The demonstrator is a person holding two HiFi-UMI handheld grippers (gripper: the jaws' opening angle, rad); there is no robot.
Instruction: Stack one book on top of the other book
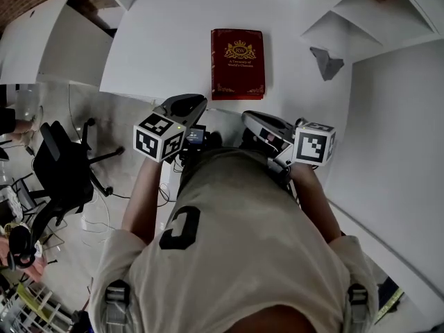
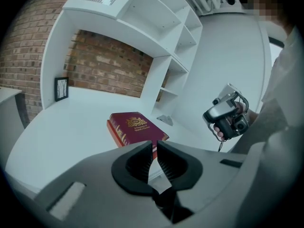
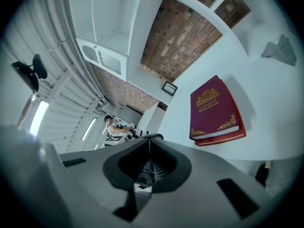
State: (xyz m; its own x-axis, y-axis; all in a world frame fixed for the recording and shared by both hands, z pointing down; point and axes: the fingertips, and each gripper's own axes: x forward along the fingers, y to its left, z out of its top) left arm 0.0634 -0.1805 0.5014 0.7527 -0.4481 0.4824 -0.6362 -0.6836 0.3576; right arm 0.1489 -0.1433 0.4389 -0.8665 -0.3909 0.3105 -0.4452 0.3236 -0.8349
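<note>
Two dark red books (image 1: 237, 62) lie stacked on the white table (image 1: 166, 40). The top one carries a gold crest, and the lower one's edge (image 3: 224, 138) peeks out beneath it. Both grippers are drawn back off the table's near edge, close to my body. My left gripper (image 1: 186, 105) is shut with nothing between its jaws; in its own view its tips (image 2: 155, 146) point at the stack (image 2: 135, 127). My right gripper (image 1: 265, 122) is also shut and empty, its tips (image 3: 149, 137) meeting left of the stack (image 3: 213, 108). It also shows in a hand in the left gripper view (image 2: 227, 117).
A crumpled grey object (image 1: 326, 62) lies on the table right of the books. White shelves (image 1: 361, 9) stand at the back right. A small framed picture (image 2: 61, 88) leans on the brick wall. A black office chair (image 1: 62, 165) stands on the floor at left.
</note>
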